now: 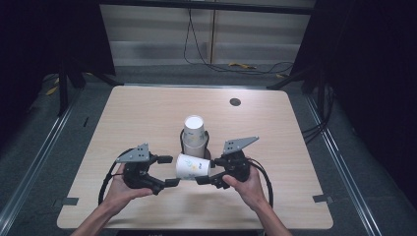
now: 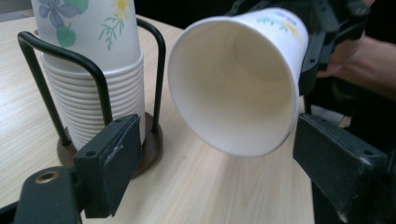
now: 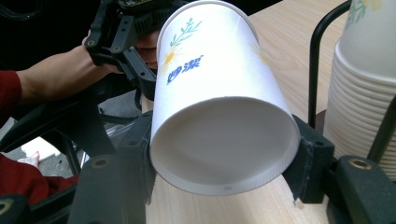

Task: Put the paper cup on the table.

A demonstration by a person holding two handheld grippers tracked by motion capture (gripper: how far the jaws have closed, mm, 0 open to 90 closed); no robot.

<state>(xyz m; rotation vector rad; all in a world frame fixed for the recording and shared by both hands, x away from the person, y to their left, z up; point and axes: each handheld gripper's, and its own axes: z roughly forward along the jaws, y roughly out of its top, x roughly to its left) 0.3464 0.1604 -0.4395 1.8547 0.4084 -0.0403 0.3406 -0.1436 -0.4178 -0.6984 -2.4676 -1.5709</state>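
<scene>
Lying on its side in the air, a single paper cup (image 1: pixel 193 166) is held above the table (image 1: pixel 147 118), nearer its front edge than its back edge and roughly midway between the left and right edges. It is clamped near its closed base by the right gripper (image 3: pixel 219 163), whose jaws press on either side of the wall. The left gripper (image 1: pixel 168 170) is spread wide, its jaws standing apart at the cup's open mouth without touching the rim, so the whole weight is carried by one hold.

The chief risk is judged to lie in that hold: the wall is thin paper, and a squeeze so close to the base could dent it or let the cup pivot and slide out (a tapered wall offers little purchase). A drop would send it rolling toward the front edge. Just behind it, a stack of cups (image 1: pixel 194 133) stands in a black wire holder (image 1: pixel 183 143); a careless swing of the held cup or of either gripper could knock the stack or tip the holder. How much clearance remains between cup and holder cannot be settled from the high view, though the left gripper view suggests a narrow gap.
</scene>
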